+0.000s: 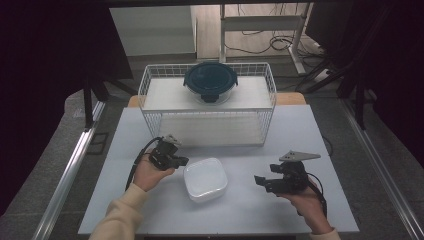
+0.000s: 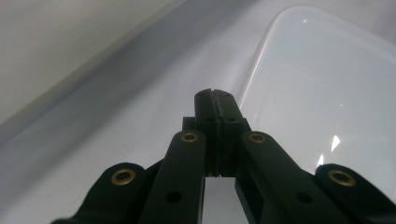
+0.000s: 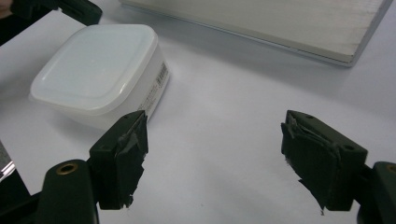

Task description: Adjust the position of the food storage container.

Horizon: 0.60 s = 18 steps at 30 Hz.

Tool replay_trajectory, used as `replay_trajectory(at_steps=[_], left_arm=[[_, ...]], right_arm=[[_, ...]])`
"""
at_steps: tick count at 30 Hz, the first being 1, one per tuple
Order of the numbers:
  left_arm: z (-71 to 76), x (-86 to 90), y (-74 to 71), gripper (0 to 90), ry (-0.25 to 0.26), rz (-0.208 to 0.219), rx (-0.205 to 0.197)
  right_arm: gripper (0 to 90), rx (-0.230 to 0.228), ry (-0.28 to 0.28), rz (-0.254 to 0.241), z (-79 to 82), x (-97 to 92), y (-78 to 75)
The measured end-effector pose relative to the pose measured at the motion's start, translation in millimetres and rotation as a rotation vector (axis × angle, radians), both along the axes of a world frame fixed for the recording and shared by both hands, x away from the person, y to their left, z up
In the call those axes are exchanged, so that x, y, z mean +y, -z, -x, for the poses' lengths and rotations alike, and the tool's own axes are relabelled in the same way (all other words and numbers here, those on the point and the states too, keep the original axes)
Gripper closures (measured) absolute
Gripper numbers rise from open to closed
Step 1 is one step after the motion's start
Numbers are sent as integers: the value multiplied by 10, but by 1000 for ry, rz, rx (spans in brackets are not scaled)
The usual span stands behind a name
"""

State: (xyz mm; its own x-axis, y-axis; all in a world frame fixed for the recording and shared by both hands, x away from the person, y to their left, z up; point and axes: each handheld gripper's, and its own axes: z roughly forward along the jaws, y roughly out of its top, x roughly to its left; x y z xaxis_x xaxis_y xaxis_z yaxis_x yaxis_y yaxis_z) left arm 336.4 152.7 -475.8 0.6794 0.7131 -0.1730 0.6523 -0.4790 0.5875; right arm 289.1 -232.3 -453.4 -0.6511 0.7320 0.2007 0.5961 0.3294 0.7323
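A: Quick pass. Where's the white lidded tub (image 1: 205, 179)?

B: On the worktop (image 1: 280, 145), front centre, between my two hands and in front of the wire basket (image 1: 150, 82). My left tongs (image 1: 181, 161) sit just beside its left edge, pressed together with nothing between them. My right tongs (image 3: 212, 154) are apart and empty, well off to the tub's right.

A: How will it handle?

B: I'd guess thin plastic — light, smooth, a bit slippery, and the walls may flex under a hard squeeze. The lid is on, with rounded corners and a raised rim. I'd take it across two opposite side walls just under the lid lip, not by the lid alone, since that could pop off.

A: Contents?

B: Can't tell, the plastic is milky and the lid is closed. There's a printed label on one side wall.

A: Other containers?

B: A round glass container with a dark teal clip lid (image 1: 210, 80), shut, on the basket's top shelf. I can't tell what's in it either. The lower basket level looks bare.
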Motion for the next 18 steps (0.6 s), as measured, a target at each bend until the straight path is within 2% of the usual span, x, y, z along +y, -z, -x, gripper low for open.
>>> replay_trajectory(at_steps=[4, 7, 14, 18], left_arm=[[4, -4, 24, 899, 4, -13, 16], [20, 7, 41, 899, 16, 8, 44], [102, 15, 87, 899, 13, 26, 59], [185, -2, 107, 899, 27, 27, 72]], right_arm=[[227, -3, 2, -3, 1, -9, -10], [227, -6, 9, -5, -2, -25, -15], [227, -5, 19, -7, -4, -48, -21], [227, -7, 22, -6, -9, -60, -23]])
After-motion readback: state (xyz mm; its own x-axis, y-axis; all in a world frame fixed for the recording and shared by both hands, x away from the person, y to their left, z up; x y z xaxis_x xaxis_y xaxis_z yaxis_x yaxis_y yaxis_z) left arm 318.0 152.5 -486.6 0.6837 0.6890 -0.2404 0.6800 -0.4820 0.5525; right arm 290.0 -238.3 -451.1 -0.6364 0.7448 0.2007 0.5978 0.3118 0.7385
